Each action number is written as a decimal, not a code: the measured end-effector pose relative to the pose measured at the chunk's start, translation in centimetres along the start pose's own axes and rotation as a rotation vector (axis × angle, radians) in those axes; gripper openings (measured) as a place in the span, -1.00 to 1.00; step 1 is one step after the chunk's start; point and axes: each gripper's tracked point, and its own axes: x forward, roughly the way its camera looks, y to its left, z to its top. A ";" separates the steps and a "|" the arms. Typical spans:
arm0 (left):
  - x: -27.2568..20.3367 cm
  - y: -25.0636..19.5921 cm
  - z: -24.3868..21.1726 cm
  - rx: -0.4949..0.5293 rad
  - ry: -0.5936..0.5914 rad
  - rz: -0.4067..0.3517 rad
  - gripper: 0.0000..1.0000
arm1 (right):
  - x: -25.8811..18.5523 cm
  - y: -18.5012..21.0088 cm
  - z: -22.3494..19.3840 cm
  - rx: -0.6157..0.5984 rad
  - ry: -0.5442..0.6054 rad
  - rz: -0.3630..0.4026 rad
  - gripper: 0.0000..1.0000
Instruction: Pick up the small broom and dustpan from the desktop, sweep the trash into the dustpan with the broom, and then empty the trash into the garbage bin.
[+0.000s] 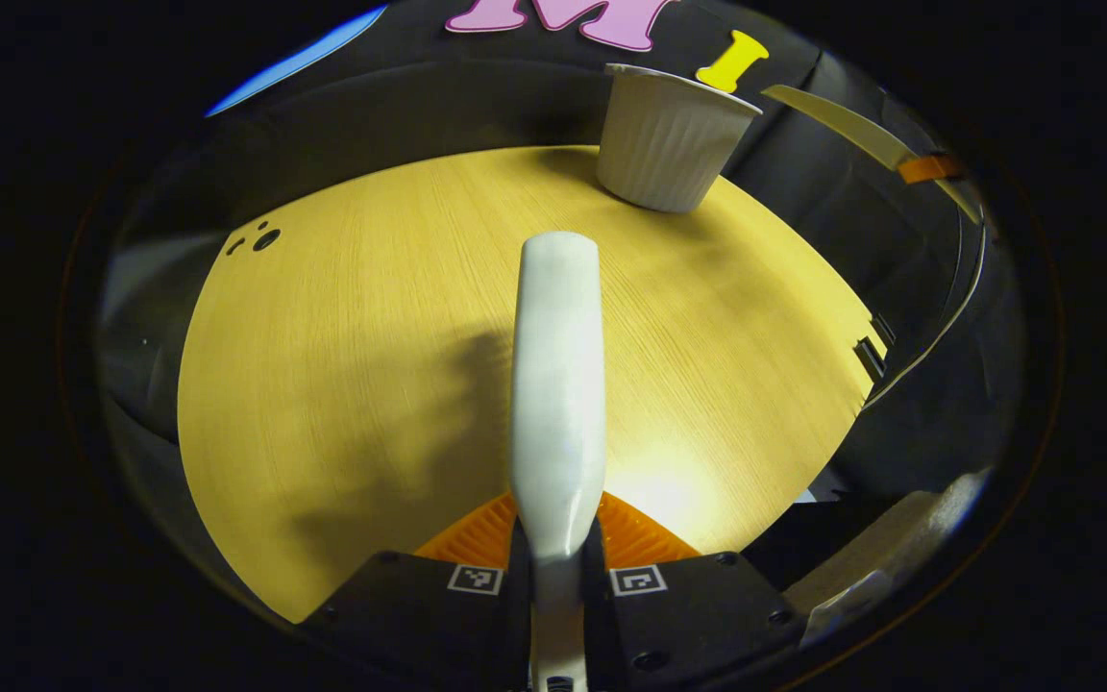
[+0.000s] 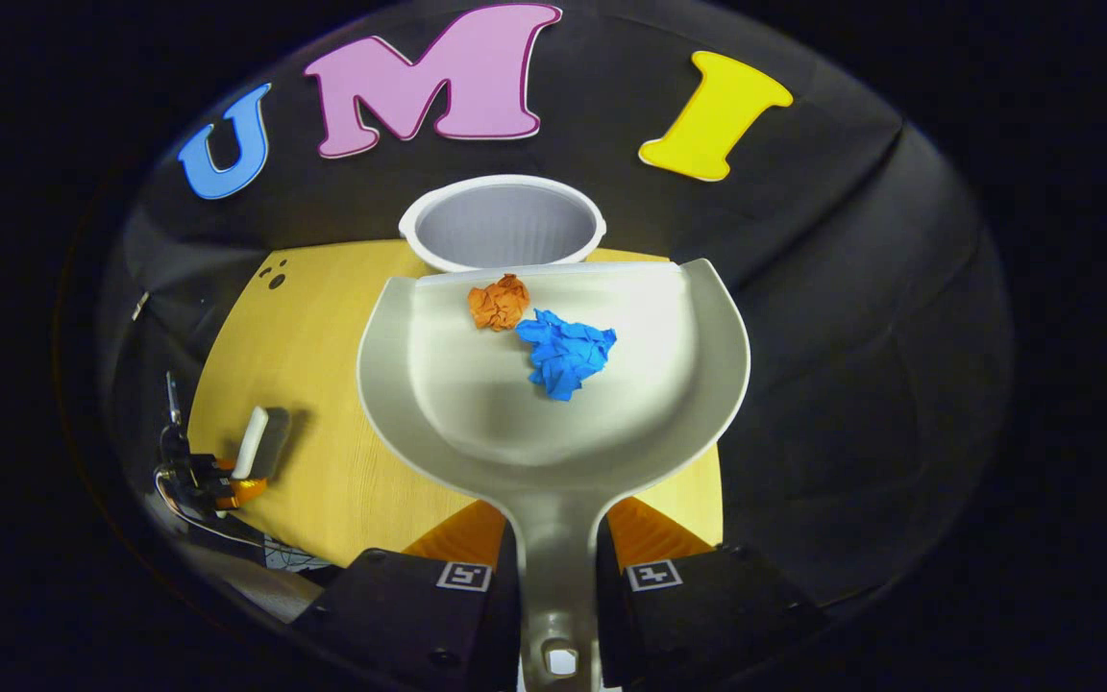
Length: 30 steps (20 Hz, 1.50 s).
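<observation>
While the right gripper (image 2: 558, 577) is reaching level over the wood-grain table (image 2: 323, 461), its fingers are clamping the handle of the smooth, rounded dustpan (image 2: 477, 404), whose lip is sitting just before the ribbed white garbage bin (image 2: 501, 226). The left gripper (image 1: 555, 577) is pinching the glossy broom (image 1: 558, 384) handle above the table. A crumpled blue paper (image 2: 565, 354) and a smaller orange paper (image 2: 499, 302) are lying in the pan.
</observation>
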 end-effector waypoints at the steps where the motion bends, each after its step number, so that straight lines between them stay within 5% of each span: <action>1: -0.1 0.2 0.1 -0.001 -0.002 0.003 -0.51 | 0.4 -0.7 1.6 -0.001 -0.002 -0.011 -0.29; 7: -0.2 1.3 0.5 -0.031 -0.016 0.017 -0.48 | 3.7 -3.5 7.3 -0.107 0.062 -0.115 -0.28; 17: 0.5 2.5 0.9 -0.094 -0.011 0.048 -0.51 | 6.2 -4.0 12.2 -0.413 0.278 -0.183 -0.28; 24: 0.5 2.1 1.2 -0.123 -0.008 0.059 -0.47 | 8.0 -3.0 13.9 -0.432 0.298 -0.154 -0.37; 30: 0.5 2.1 1.6 -0.111 0.004 0.083 -0.48 | 7.3 -2.8 14.3 -0.359 0.206 -0.105 -0.29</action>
